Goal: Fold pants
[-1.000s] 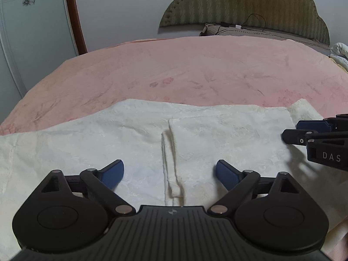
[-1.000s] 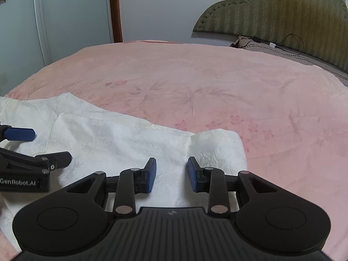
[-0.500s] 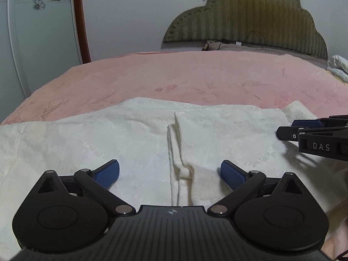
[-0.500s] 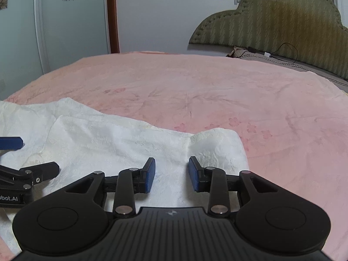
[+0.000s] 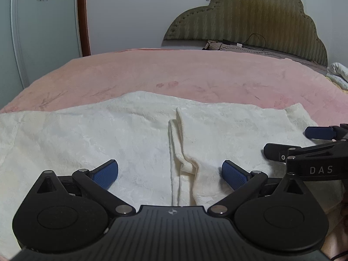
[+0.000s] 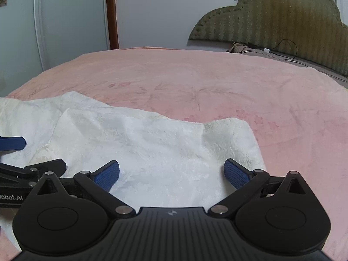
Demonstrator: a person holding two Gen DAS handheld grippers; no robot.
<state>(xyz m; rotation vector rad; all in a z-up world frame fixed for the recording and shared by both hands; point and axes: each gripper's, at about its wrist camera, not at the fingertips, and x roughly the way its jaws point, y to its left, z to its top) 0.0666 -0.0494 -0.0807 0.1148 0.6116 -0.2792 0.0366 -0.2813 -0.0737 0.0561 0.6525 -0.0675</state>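
Observation:
The cream white pants (image 5: 87, 134) lie flat on the pink bed, with one end folded over onto the rest; the folded edge (image 5: 180, 148) runs toward me in the left wrist view. My left gripper (image 5: 169, 175) is open and empty, just above that folded edge. The pants also show in the right wrist view (image 6: 152, 143), folded layer on top. My right gripper (image 6: 171, 173) is open and empty over the folded layer near its right end. Each gripper shows in the other's view, the right one (image 5: 304, 143) and the left one (image 6: 32, 154).
The pink bedspread (image 6: 206, 87) stretches far beyond the pants. An olive padded headboard (image 5: 250, 21) stands at the back with a cable and small items at its foot. A wardrobe door (image 6: 65, 21) and wooden frame stand at the left. White bedding (image 5: 338, 74) lies far right.
My right gripper has opened wide from nearly shut. Both grippers have tilted up and drawn back slightly. The left gripper stays open.

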